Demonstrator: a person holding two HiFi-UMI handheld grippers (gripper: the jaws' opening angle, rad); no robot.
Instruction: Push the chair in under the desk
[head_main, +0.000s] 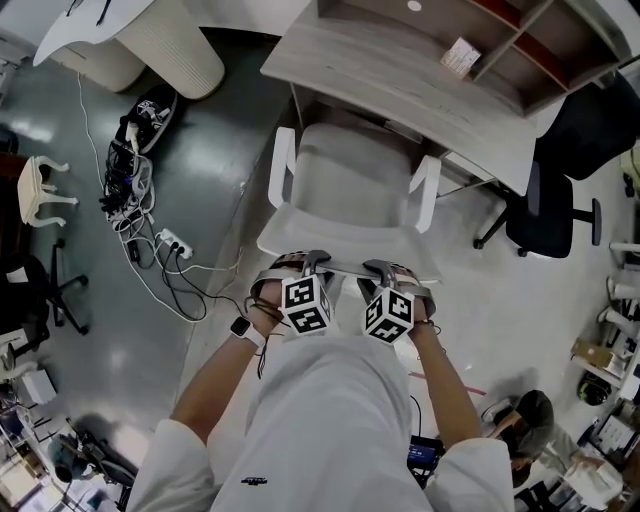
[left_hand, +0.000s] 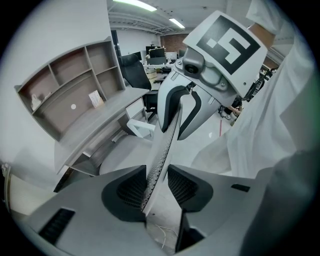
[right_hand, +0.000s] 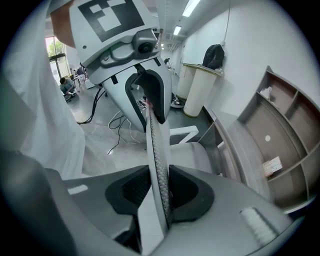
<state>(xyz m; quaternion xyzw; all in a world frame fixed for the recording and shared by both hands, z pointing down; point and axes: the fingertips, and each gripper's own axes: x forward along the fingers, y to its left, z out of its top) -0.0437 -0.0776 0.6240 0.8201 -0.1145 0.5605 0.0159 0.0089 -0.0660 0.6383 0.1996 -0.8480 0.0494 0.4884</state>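
Observation:
A white-and-grey chair (head_main: 350, 185) with white armrests faces the grey wooden desk (head_main: 400, 70), its seat front under the desk edge. Its thin mesh backrest (head_main: 345, 247) has its top edge nearest me. My left gripper (head_main: 305, 272) is shut on that edge on the left, and my right gripper (head_main: 387, 277) is shut on it on the right. In the left gripper view the backrest (left_hand: 161, 150) stands between the pads of the left gripper (left_hand: 156, 187). In the right gripper view the backrest (right_hand: 156, 160) runs between the pads of the right gripper (right_hand: 160, 192).
A black office chair (head_main: 545, 205) stands right of the desk. A power strip with cables (head_main: 170, 245) lies on the floor at left, beyond it a white ribbed column (head_main: 175, 45). The desk carries an open shelf unit (left_hand: 75, 85). A person (head_main: 530, 415) sits at lower right.

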